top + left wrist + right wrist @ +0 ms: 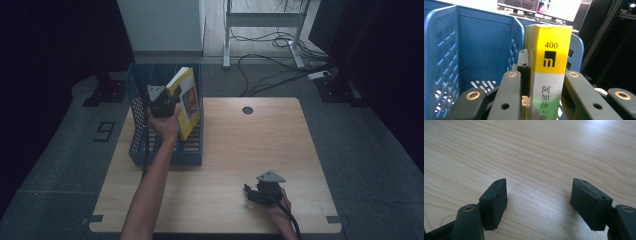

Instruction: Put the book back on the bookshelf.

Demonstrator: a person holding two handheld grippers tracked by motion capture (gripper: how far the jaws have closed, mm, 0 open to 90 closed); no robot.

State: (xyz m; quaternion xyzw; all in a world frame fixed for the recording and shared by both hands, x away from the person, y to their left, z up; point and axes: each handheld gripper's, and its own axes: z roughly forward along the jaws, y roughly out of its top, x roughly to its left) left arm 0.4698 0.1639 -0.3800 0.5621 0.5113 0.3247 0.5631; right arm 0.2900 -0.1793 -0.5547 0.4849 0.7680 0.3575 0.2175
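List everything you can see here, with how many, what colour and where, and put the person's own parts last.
table: one, light wood, centre.
file rack: one, blue, table's far left corner.
book: one, yellow and grey, upright in the file rack's right compartment.
cables: several, black, floor behind the table.
left gripper: one, black, shut on the book's spine.
right gripper: one, black, open over the table's near right.
fingers: black, spread apart.
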